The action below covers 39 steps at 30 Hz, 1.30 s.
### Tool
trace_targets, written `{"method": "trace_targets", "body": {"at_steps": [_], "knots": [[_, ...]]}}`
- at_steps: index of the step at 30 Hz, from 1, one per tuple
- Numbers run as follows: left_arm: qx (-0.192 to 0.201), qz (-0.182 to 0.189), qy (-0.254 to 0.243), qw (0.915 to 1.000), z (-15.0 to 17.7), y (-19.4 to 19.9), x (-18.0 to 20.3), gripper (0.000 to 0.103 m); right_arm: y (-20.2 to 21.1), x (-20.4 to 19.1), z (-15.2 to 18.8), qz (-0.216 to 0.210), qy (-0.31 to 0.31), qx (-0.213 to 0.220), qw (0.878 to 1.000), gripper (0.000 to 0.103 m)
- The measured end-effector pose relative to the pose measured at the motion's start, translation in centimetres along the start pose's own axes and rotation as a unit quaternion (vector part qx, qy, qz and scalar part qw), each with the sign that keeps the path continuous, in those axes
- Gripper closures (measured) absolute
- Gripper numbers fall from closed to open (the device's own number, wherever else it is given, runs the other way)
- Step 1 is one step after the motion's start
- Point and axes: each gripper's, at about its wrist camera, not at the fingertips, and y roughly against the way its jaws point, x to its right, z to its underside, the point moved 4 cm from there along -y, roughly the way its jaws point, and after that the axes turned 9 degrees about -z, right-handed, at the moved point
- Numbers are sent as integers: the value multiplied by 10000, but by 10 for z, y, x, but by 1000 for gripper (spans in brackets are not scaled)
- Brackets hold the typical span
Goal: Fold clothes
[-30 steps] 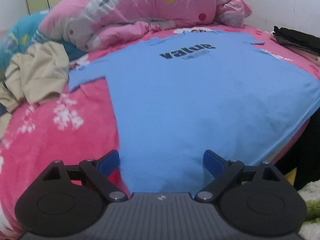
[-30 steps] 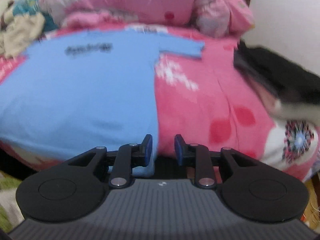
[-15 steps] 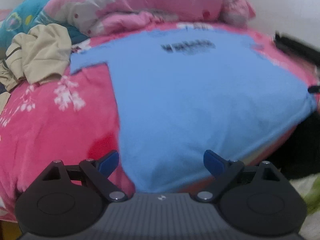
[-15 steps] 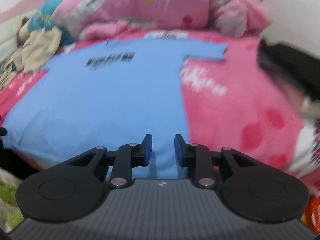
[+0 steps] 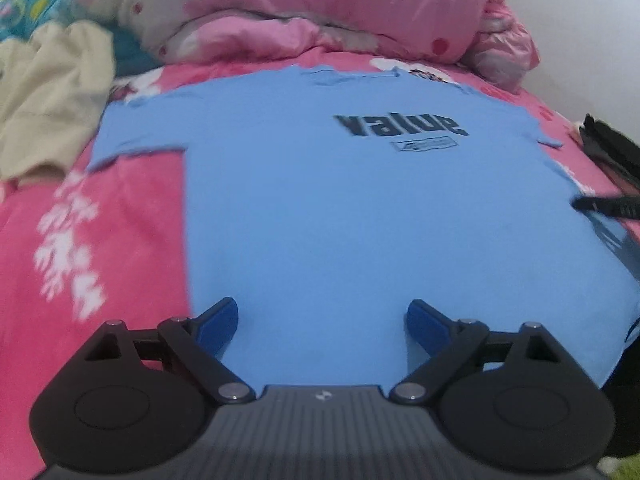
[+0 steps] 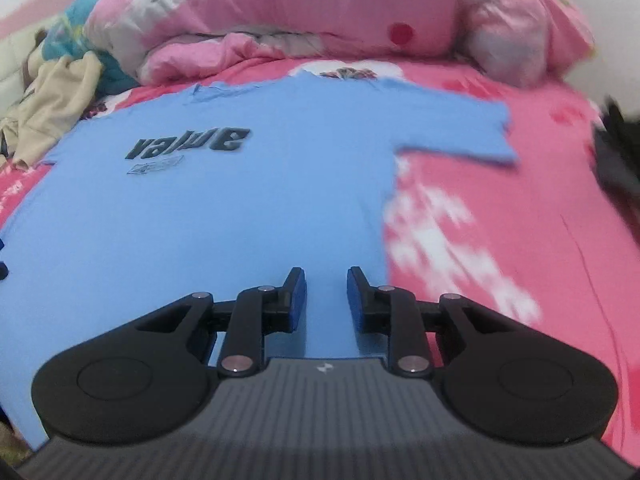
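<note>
Shirt flat on bed, both hand-held grippers over the hem

Blue T-shirt (image 5: 360,216) is spread flat, print side up, on the pink bed (image 5: 100,240), collar toward the piled quilt (image 5: 320,8), both sleeves out to the sides; no fold is seen in it. Left hand-held gripper (image 5: 322,322) is held over the hem near the shirt's left edge, fingers spread wide, nothing between them. Right hand-held gripper (image 6: 326,294) sits over the hem near the right edge, fingers (image 6: 296,296) narrowly parted, released, cloth seen in the gap but not pinched. Beige garment (image 5: 52,100) and dark clothes (image 5: 608,148) lie off to the sides.

Step judged: set-up for a grab at the bottom edge. Next move calls for both grippers lowered onto the hem and clenched on the cloth evenly, so the fold stays square.

Versus one second ago: both views have been shifted inward over the shirt; finger gaps on both are unchanged
</note>
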Motion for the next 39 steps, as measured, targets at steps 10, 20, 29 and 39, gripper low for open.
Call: {"method": "trace_targets", "body": {"at_steps": [10, 20, 29, 39], "knots": [[231, 12, 78, 9997, -44, -9, 0, 10, -16, 8, -70, -309, -41, 485, 9983, 80], [95, 14, -175, 9998, -31, -35, -4, 10, -18, 77, -37, -50, -1132, 144, 9935, 86], [43, -88, -118, 9999, -34, -32, -2, 10, -50, 40, -91, -583, -644, 377, 9955, 83], [62, 0, -105, 9999, -31, -26, -5, 10, -11, 111, -72, 34, -2191, 621, 9737, 90]]}}
